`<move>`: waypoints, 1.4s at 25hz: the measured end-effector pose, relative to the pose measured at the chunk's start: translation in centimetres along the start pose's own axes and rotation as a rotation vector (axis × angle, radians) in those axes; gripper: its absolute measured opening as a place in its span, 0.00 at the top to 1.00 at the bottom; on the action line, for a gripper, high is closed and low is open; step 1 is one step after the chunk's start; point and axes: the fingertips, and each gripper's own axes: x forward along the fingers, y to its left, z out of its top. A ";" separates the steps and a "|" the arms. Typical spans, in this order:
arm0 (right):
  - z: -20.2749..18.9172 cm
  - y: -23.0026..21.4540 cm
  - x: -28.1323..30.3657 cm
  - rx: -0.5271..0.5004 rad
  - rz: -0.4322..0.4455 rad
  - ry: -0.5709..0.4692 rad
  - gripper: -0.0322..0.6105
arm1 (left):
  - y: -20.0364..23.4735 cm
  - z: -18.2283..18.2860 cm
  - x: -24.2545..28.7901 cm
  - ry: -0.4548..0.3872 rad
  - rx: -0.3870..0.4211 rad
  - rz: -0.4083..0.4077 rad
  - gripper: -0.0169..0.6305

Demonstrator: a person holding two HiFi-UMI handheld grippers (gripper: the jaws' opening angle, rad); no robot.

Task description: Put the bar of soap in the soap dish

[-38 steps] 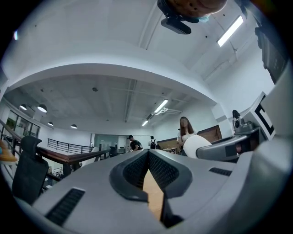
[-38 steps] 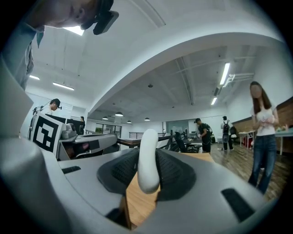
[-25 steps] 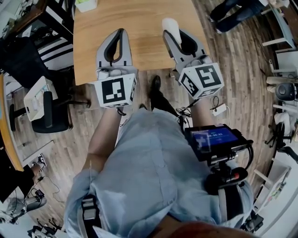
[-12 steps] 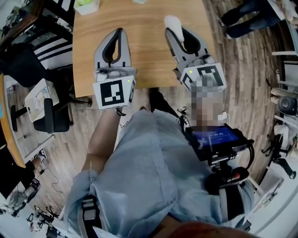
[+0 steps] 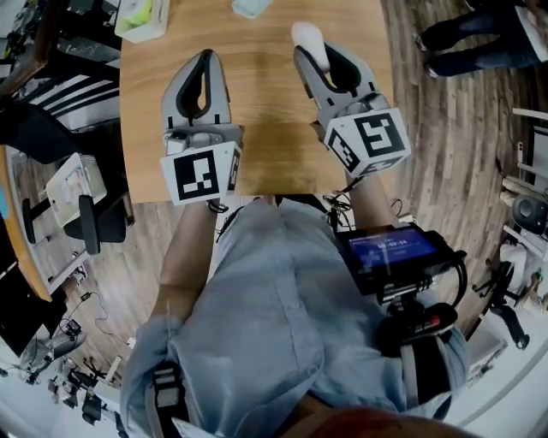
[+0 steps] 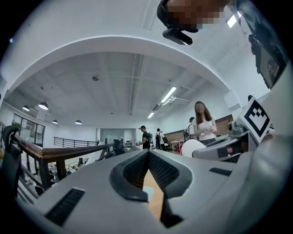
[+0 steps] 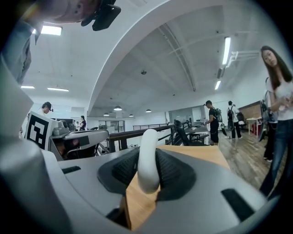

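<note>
My right gripper [image 5: 324,50] is shut on a white bar of soap [image 5: 309,40], which stands on edge between the pads [image 7: 147,161]. It hovers over the right half of a wooden table [image 5: 257,128]. A pale blue soap dish [image 5: 251,7] lies at the table's far edge, partly cut off by the frame. In the left gripper view the dish [image 6: 147,192] shows through the slit below the jaws. My left gripper [image 5: 205,56] hangs over the table's left half, jaws touching at the tips, nothing in them [image 6: 148,154].
A green-and-white box [image 5: 141,17] sits at the table's far left corner. A dark chair [image 5: 86,214] stands left of the table. Someone's legs [image 5: 467,38] are on the wooden floor at the far right. Other people stand in the room beyond.
Both grippers have moved forward over the table, the right one still carrying the soap. The soap dish and the box have come into view at the top.
</note>
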 end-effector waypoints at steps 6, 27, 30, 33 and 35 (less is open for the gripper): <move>2.1 0.3 1.9 -0.002 0.017 -0.012 0.77 | 1.1 2.3 0.3 -0.027 0.009 0.025 0.96; -7.5 -7.0 19.8 0.099 -0.076 0.154 0.77 | 9.8 -10.7 11.3 0.100 -0.090 0.013 0.96; -9.1 -7.9 21.8 0.111 -0.095 0.180 0.77 | 10.8 -11.9 12.3 0.109 -0.096 0.011 0.96; -11.7 -9.4 23.7 0.131 -0.114 0.216 0.77 | 11.1 -14.2 13.5 0.131 -0.107 0.004 0.96; -14.3 -10.1 24.9 0.138 -0.122 0.246 0.77 | 11.4 -16.6 14.2 0.153 -0.117 0.002 0.96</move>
